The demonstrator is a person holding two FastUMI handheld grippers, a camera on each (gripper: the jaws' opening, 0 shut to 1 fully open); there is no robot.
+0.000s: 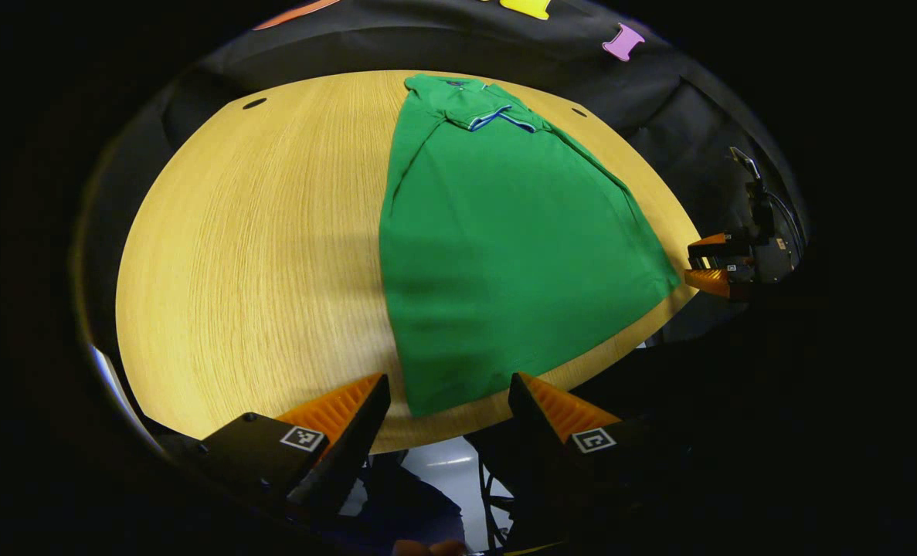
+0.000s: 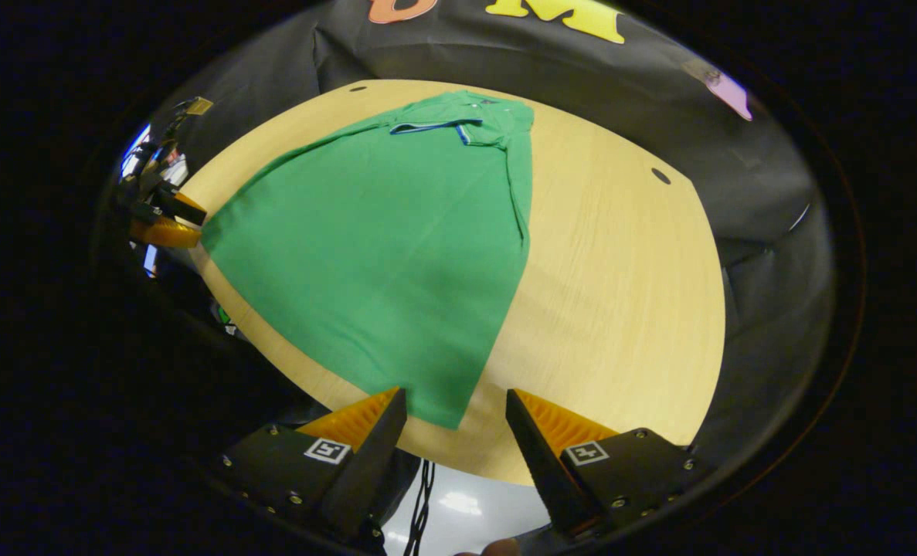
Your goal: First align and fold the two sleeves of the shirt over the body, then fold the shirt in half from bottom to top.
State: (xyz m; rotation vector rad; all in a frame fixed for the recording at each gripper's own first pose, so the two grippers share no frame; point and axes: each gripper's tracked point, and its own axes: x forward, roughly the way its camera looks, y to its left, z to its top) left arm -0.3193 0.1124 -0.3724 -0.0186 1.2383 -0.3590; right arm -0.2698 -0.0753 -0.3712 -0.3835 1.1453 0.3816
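Light wooden table [image 1: 257, 255], black cloth behind. The green shirt [image 1: 497, 255] lies flat on it, sleeves already folded in, collar at the far end. Your left gripper [image 1: 449, 401] and right gripper [image 2: 456, 417] hang wide open and empty at the hem corners. Fabric looks soft and limp; pinch both bottom corners together.

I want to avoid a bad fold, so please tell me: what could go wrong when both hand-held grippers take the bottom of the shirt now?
1. The shirt hem lies at the table edge, so a corner may slip off.
2. The left hand-held gripper and right hand-held gripper are open at opposite bottom corners; uneven lifting could skew the fold.
3. The sleeves near the collar could come unfolded.
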